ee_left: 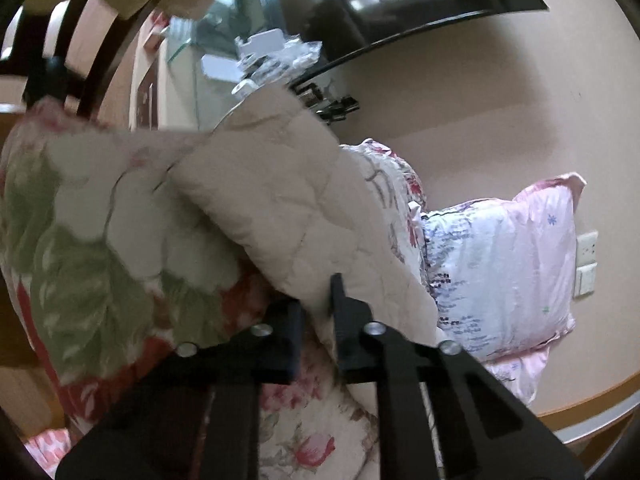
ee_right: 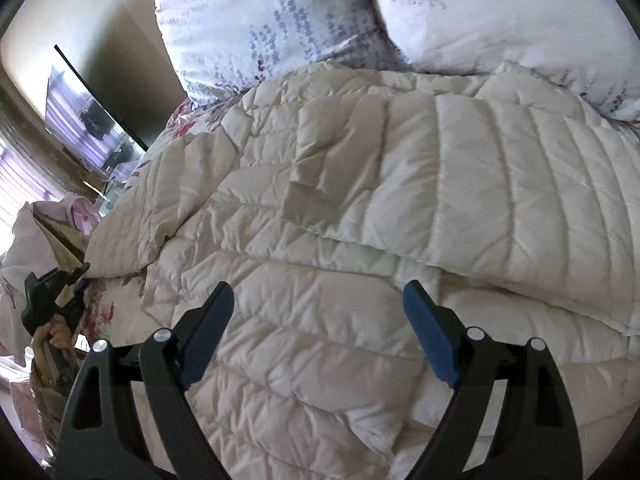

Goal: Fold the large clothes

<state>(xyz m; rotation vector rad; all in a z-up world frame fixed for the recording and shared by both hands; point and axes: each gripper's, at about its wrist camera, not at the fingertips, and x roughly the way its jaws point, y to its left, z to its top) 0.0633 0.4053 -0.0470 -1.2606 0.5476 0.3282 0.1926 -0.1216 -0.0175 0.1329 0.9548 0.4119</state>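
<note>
Folding is mid-way: your left gripper [ee_left: 316, 320] pinches the jacket [ee_right: 360, 208] edge at lower centre, right gripper [ee_right: 318, 320] spread above it; next, grab another edge.

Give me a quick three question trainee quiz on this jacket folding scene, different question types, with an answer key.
1. True or false: the right gripper hovers open over the cream quilted jacket.
2. What is the left gripper pinching? A) pillow B) jacket edge C) nothing
3. Fill in: behind the jacket lies a white and pink floral ____.

Key: 1 true; 2 B; 3 pillow.
</note>
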